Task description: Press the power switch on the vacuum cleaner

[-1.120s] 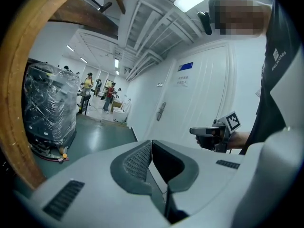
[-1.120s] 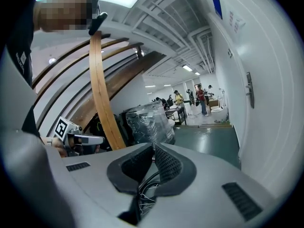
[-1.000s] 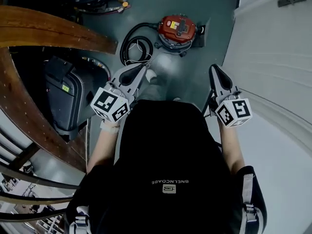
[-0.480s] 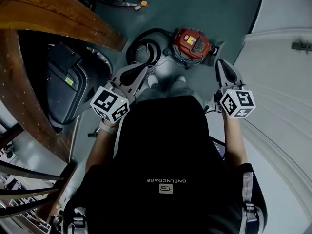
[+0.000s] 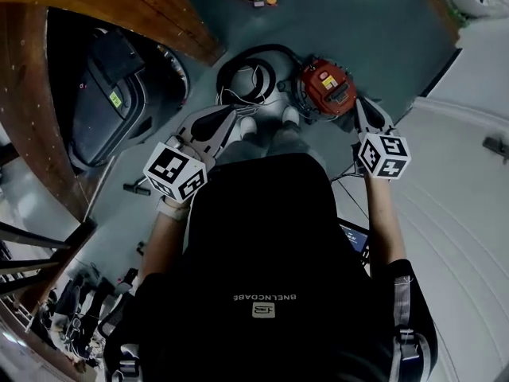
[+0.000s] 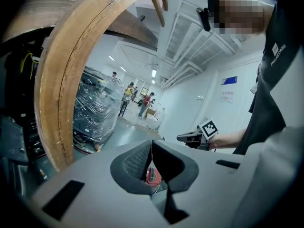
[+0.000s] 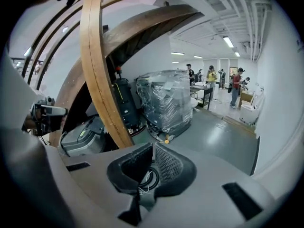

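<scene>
The red vacuum cleaner (image 5: 328, 88) stands on the grey floor ahead of the person's feet, its black hose (image 5: 250, 74) coiled to its left. My left gripper (image 5: 231, 116) is held above the floor below the hose coil, jaws shut and empty. My right gripper (image 5: 359, 106) is also shut and empty, hanging just right of the vacuum and above it. In the left gripper view a bit of the red vacuum (image 6: 153, 175) shows through the hollow under the closed tips. The right gripper view shows the hose coil (image 7: 148, 178) the same way.
A curved wooden stair beam (image 5: 159, 10) sweeps across the left, with a dark floor-cleaning machine (image 5: 111, 94) under it. A white wall (image 5: 461, 181) closes the right side. A plastic-wrapped pallet (image 7: 166, 103) and several people stand farther off in the hall.
The person has stepped toward the vacuum, which now lies close in front of both grippers. The right gripper has come up beside it. Both stay shut.
</scene>
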`<state>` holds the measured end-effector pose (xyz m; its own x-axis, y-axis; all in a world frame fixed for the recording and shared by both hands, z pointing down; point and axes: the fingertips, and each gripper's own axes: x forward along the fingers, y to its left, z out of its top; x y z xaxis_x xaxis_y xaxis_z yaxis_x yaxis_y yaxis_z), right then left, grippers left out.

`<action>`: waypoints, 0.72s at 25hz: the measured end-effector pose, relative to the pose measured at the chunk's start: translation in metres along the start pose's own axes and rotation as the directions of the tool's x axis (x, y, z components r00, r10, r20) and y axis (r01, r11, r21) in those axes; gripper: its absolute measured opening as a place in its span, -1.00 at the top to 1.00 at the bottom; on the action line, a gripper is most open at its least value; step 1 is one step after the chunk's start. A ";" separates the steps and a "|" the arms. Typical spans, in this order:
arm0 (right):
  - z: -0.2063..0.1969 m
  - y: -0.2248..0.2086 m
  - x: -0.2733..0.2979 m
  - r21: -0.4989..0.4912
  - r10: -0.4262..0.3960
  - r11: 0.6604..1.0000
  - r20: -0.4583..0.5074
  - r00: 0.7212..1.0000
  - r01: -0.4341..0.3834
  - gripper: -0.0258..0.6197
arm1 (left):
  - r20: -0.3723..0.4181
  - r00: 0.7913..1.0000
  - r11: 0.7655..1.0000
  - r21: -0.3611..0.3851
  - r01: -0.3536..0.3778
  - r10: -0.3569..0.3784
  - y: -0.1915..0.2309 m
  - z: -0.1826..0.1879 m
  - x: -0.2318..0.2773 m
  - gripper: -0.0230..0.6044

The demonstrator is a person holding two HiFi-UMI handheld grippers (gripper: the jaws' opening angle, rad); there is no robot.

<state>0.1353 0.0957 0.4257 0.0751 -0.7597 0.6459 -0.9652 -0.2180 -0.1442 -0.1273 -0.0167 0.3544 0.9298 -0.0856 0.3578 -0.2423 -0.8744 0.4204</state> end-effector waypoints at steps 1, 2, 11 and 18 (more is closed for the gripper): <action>-0.001 -0.007 0.011 -0.012 0.010 1.000 -0.021 1.000 -0.011 0.81 | 0.000 1.000 1.000 -0.007 -0.020 0.020 0.002 0.000 0.003 0.88; -0.003 -0.014 0.021 -0.024 0.019 1.000 -0.040 0.999 -0.020 0.81 | -0.001 0.999 0.999 -0.014 -0.042 0.042 0.004 0.000 0.006 0.88; -0.038 -0.079 0.118 -0.114 0.099 0.986 -0.210 0.973 -0.125 0.81 | -0.019 0.978 0.973 -0.097 -0.209 0.208 0.008 -0.009 0.049 0.88; -0.093 -0.112 0.194 -0.175 0.130 0.963 -0.367 0.921 -0.206 0.81 | -0.040 0.957 0.945 -0.149 -0.289 0.287 0.012 -0.027 0.084 0.88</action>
<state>0.2349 0.0302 0.6372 -0.1485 -0.5031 0.8514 -0.9886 0.0540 -0.1405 -0.0595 -0.0214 0.4121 0.8095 -0.3138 0.4962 -0.5396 -0.7305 0.4185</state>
